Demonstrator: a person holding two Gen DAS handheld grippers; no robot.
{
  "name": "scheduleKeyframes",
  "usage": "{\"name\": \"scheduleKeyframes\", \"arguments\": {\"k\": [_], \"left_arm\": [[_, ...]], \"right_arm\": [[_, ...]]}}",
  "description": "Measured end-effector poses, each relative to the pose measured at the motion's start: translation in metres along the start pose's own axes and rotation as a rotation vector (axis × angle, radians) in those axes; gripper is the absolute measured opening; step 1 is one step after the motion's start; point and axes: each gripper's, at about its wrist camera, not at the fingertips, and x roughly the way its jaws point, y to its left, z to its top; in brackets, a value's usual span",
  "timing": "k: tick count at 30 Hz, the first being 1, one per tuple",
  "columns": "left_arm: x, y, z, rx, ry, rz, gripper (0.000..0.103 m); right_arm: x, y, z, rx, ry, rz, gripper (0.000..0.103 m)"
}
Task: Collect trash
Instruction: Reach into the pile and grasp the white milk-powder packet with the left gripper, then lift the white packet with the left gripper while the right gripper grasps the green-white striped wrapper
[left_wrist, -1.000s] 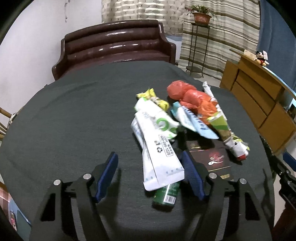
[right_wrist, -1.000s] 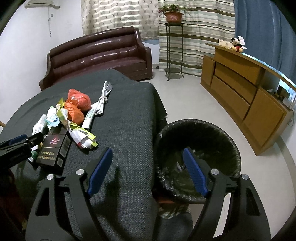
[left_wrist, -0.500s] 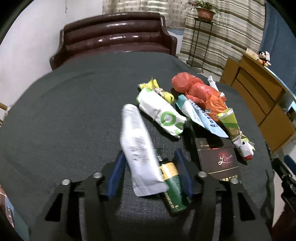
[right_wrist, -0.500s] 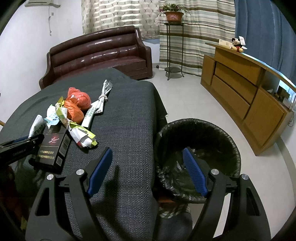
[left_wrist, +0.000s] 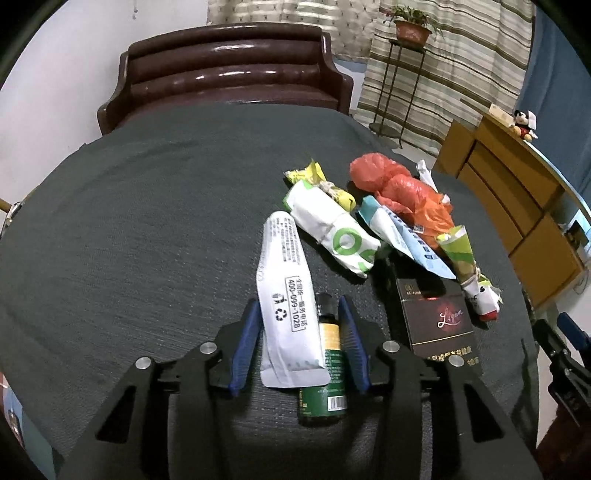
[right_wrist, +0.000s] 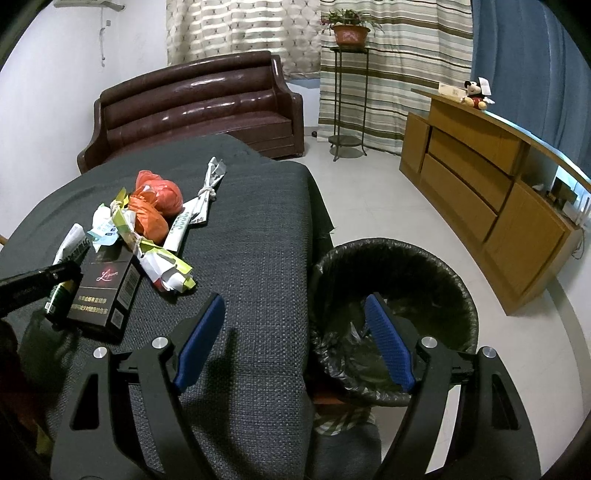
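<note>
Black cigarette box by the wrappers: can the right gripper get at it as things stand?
Probably yes. The right gripper is open and empty, and only bare cloth lies between it and the black cigarette box. The left gripper, shut on the white pouch and green bottle, crowds the box's far side.

A brown leather sofa (right_wrist: 199, 107) stands against the wall beyond the dark cloth-covered table (right_wrist: 255, 221). A potted plant (right_wrist: 349, 31) sits on a metal stand (right_wrist: 347, 96) before striped curtains (right_wrist: 399, 55). A plush toy (right_wrist: 476, 94) rests on the wooden sideboard (right_wrist: 491, 192).
</note>
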Motion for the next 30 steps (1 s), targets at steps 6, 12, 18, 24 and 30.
{"name": "scheduleKeyframes", "arguments": {"k": [6, 12, 18, 24, 30], "left_arm": [[-0.002, 0.009, 0.004, -0.011, -0.003, 0.006, 0.045], [-0.006, 0.021, 0.006, -0.022, -0.017, 0.014, 0.05], [-0.005, 0.041, 0.01, -0.056, -0.013, 0.024, 0.05], [0.001, 0.047, 0.007, -0.042, 0.003, 0.004, 0.05], [0.011, 0.038, 0.011, 0.021, 0.018, -0.003, 0.049]], "right_arm": [[0.0, 0.0, 0.0, -0.004, -0.003, -0.003, 0.077], [-0.001, 0.002, 0.0, -0.005, -0.002, -0.004, 0.077], [-0.003, 0.0, -0.001, -0.014, -0.005, -0.014, 0.077], [-0.004, -0.002, -0.002, -0.02, -0.005, -0.023, 0.077], [-0.008, -0.005, -0.002, -0.037, -0.009, -0.048, 0.077]]}}
